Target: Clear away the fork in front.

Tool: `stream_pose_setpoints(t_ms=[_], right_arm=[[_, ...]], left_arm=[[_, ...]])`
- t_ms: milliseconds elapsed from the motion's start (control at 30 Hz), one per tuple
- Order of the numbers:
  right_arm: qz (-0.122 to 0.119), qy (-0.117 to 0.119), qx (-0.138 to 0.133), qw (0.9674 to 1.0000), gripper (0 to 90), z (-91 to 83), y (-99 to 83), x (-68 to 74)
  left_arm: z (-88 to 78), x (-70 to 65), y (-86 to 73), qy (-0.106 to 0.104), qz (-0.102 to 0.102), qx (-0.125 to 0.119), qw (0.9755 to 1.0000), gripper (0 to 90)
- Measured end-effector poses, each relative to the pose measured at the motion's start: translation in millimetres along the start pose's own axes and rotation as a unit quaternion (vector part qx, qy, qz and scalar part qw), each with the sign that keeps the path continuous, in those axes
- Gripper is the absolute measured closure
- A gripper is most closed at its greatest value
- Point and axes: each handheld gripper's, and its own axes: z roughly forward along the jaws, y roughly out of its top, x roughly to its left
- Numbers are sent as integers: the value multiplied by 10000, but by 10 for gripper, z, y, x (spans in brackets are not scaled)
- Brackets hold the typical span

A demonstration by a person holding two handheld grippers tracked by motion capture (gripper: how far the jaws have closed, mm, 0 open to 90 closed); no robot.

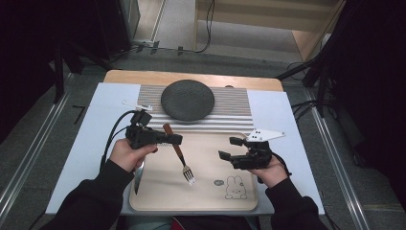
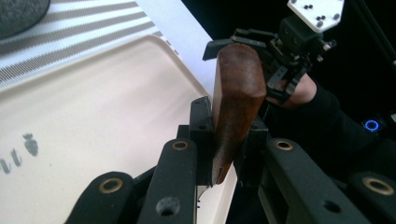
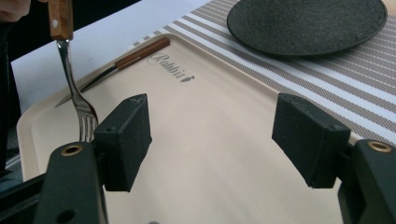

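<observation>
A fork (image 1: 187, 172) with a brown wooden handle hangs slanted over the beige tray (image 1: 210, 191), tines low and toward me. My left gripper (image 1: 174, 139) is shut on its handle. In the left gripper view the jaws (image 2: 227, 126) clamp the wooden handle (image 2: 236, 88) from both sides. My right gripper (image 1: 227, 147) hovers over the tray's right half, open with nothing between its jaws (image 3: 212, 126). From that gripper's view the fork (image 3: 77, 100) dangles at the left. A dark round plate (image 1: 187, 99) rests on the striped mat (image 1: 234, 108) beyond the tray.
A wooden-handled knife (image 3: 140, 53) lies along the tray's left edge, its blade (image 1: 136, 181) partly under my left forearm. A rabbit drawing (image 1: 234, 188) marks the tray's near right corner. White table surface (image 1: 95, 124) flanks the tray, with cables trailing from both grippers.
</observation>
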Motion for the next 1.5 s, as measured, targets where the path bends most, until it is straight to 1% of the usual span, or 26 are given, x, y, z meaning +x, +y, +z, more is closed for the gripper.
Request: stream_pose_setpoints(t_ms=[133, 167, 200, 300, 367, 433, 500, 633, 767, 800, 867, 900, 1000, 1033, 1133, 1200, 1300, 1400, 1500], right_arm=[[41, -36, -15, 10000, 263, -58, -49, -21], [62, -53, -18, 10000, 263, -73, -61, -24], [77, -55, -1, 10000, 263, -89, -74, -28], [-22, -114, 44, 9999, 246, -129, -112, -29], [-4, -147, 51, 9999, 240, -157, -137, -30], [76, -119, 55, 9999, 237, -185, -165, -35], [76, -149, 48, 9998, 237, -212, -189, -42], [150, -160, 32, 9998, 237, -262, -225, -46], [156, -152, 58, 9997, 237, -299, -263, -52], [166, -168, 52, 9997, 235, -308, -274, -53], [197, -193, 36, 9996, 233, -326, -295, -56], [190, -203, 38, 9996, 233, -337, -306, -60], [193, -218, 2, 9996, 230, -363, -333, -64], [191, -235, 5, 9995, 229, -372, -340, -65], [218, -249, 15, 9995, 229, -388, -362, -63], [244, -277, 56, 9993, 227, -397, -377, -64], [259, -316, 117, 9991, 225, -406, -395, -69], [294, -373, 160, 9987, 225, -410, -414, -73], [290, -449, 276, 9982, 224, -412, -436, -78]], left_arm=[[-20, 14, -85, -33, -72, -2, 10000, 805], [-22, 13, -102, -58, -81, -4, 10000, 805], [-20, 11, -116, -32, -60, 17, 10000, 805], [1, 20, -151, -22, -64, 95, 9999, 805], [16, 50, -169, 27, -90, 146, 9998, 805], [35, 93, -186, 43, -152, 171, 9997, 804], [53, 135, -194, 112, -171, 220, 9996, 804], [76, 199, -210, 184, -233, 267, 9992, 804], [65, 251, -212, 159, -281, 231, 9992, 803], [63, 263, -214, 195, -289, 223, 9991, 802], [64, 286, -221, 385, -203, 216, 9988, 786], [67, 297, -226, 477, -211, 188, 9985, 773], [72, 360, -243, 544, -202, 131, 9982, 756], [79, 370, -249, 628, -159, 127, 9978, 748], [104, 392, -257, 834, -29, 145, 9964, 713], [127, 406, -266, 1003, 103, 173, 9948, 688], [168, 435, -278, 1196, 189, 260, 9923, 653], [198, 458, -284, 1263, 187, 300, 9914, 629], [220, 483, -285, 1304, 199, 320, 9907, 617]])
